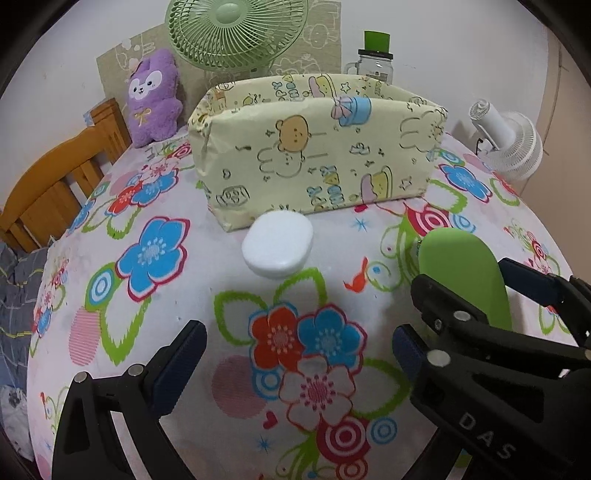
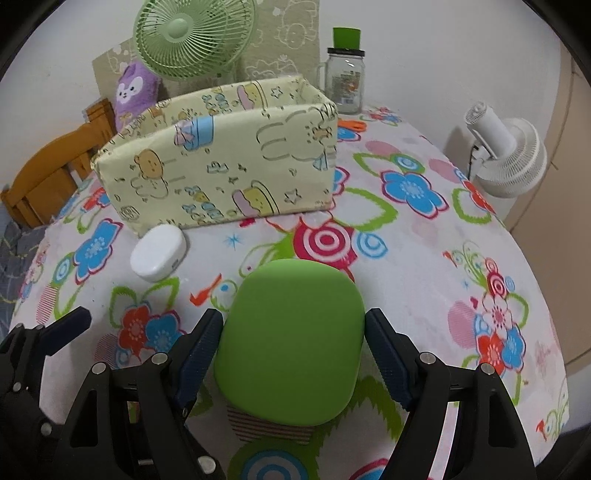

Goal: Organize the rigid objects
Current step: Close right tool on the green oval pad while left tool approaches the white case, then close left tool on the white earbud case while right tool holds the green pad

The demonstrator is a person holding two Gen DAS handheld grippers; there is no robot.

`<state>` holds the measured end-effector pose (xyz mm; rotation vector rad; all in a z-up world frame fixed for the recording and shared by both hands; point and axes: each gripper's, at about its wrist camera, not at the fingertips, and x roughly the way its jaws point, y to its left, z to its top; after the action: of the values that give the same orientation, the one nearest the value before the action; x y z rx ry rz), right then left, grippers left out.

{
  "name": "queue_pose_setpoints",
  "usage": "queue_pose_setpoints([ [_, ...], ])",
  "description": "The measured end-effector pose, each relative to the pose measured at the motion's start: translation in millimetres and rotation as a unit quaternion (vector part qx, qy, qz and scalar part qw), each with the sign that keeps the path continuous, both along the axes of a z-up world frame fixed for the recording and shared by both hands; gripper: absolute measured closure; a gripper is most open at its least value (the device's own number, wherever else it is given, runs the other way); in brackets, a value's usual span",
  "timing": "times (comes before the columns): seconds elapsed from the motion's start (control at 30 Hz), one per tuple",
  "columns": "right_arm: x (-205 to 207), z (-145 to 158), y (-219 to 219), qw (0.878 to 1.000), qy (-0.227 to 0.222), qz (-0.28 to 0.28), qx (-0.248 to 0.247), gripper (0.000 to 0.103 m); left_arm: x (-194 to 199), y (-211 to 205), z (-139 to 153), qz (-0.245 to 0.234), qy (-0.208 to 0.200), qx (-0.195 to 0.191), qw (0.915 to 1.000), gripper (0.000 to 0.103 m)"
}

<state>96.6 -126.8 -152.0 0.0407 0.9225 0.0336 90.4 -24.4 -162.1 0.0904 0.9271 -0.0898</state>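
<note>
A flat green case with rounded corners (image 2: 291,343) sits between the blue pads of my right gripper (image 2: 291,350), which press on both of its sides; it hangs just above the cloth. From the left wrist view the same green case (image 1: 461,266) shows edge-on in the right gripper (image 1: 476,291). A white oval case (image 1: 277,246) lies on the floral tablecloth (image 1: 184,369), right in front of the open-topped yellow cartoon-print box (image 1: 317,155). My left gripper (image 1: 297,347) stands open over the cloth, short of the white case, with nothing between its fingers.
Behind the box stand a green desk fan (image 1: 236,29), a purple plush toy (image 1: 153,99) and a glass jar with a green lid (image 1: 375,59). A white fan (image 1: 509,144) sits off the right edge. A wooden chair (image 1: 55,184) is at the left.
</note>
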Motion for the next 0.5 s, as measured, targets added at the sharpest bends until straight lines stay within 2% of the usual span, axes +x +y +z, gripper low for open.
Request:
queue_pose_setpoints([
  [0.5, 35, 6, 2, 0.999, -0.01, 0.04, -0.016, 0.023, 34, -3, -2, 0.009, 0.008, 0.015, 0.9998, 0.001],
])
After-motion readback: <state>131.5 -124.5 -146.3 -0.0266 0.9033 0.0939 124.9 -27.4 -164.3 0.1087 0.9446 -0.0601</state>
